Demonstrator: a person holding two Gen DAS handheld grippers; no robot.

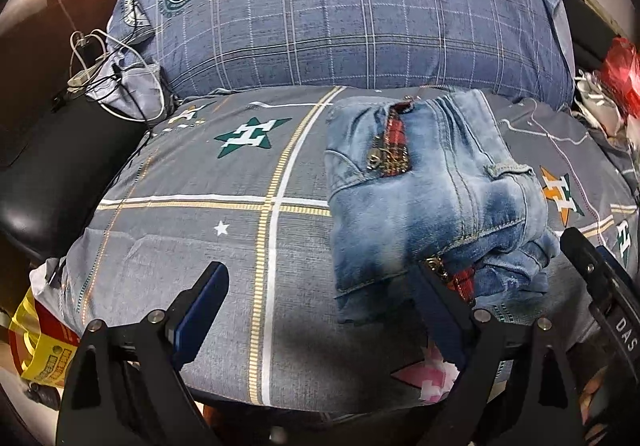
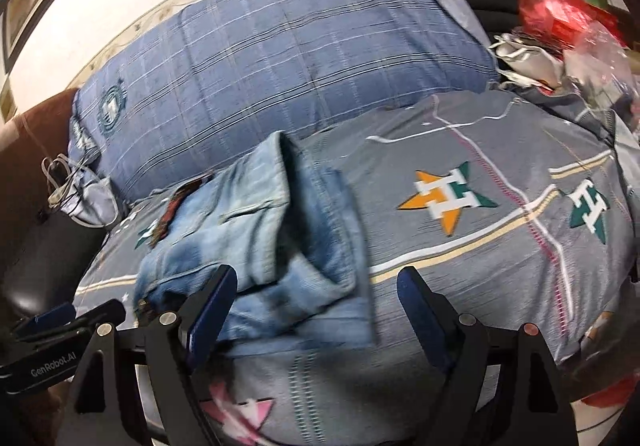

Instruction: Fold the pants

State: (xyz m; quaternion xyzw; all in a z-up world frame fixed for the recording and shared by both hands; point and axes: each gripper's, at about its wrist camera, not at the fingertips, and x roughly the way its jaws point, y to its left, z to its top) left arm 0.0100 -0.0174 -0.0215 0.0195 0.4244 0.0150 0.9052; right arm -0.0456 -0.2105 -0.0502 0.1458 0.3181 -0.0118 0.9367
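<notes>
Light blue jeans point(image 1: 432, 190) lie folded in a compact bundle on the grey bed sheet point(image 1: 200, 246), with a red plaid patch and a zip showing. My left gripper point(image 1: 320, 278) is open and empty; its right finger point(image 1: 436, 298) sits at the bundle's near edge. The right gripper shows at the right edge of this view point(image 1: 600, 278). In the right wrist view the jeans point(image 2: 256, 222) lie left of centre. My right gripper point(image 2: 316, 286) is open and empty, its left finger point(image 2: 216, 294) over the bundle's near edge.
A large blue plaid pillow point(image 1: 340, 14) lies behind the jeans. White and black cables point(image 1: 108, 70) lie on the left by a dark chair point(image 1: 52, 150). A red plastic bag point(image 2: 560, 10) and clutter sit at the right. A yellow-red bag point(image 1: 36, 346) hangs off the near-left corner.
</notes>
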